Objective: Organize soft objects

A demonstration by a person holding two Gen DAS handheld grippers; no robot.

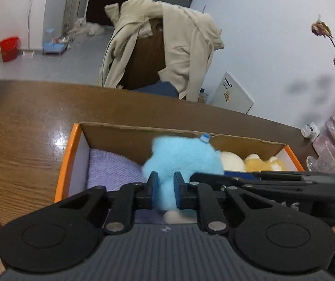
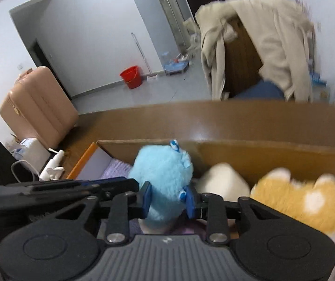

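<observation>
Right now the fluffy light-blue plush toy (image 1: 181,159) sits over the open cardboard box (image 1: 130,131), pinched from both sides at once. The left gripper (image 1: 165,185) has its blue pads (image 1: 154,187) pressed into the lower part of the plush, squeezing the fur between them. The right gripper (image 2: 168,199) is clamped on the same toy, its pads (image 2: 147,197) sunk into the fur, and reaches in from the right of the left wrist view. Beneath and to the left of the plush, a lavender knitted cloth (image 1: 111,168) lies in the box. To its right, inside the same box, a cream-white soft toy (image 2: 223,180) rests beside an orange-yellow plush (image 2: 298,199). The box has orange outer edges and stands on a wooden table (image 1: 22,126). Beyond the table, a beige jacket (image 1: 186,46) hangs over a brown chair (image 1: 144,63); a red bucket (image 2: 132,76) stands on the floor, and a pink suitcase (image 2: 36,107) stands at the left.
</observation>
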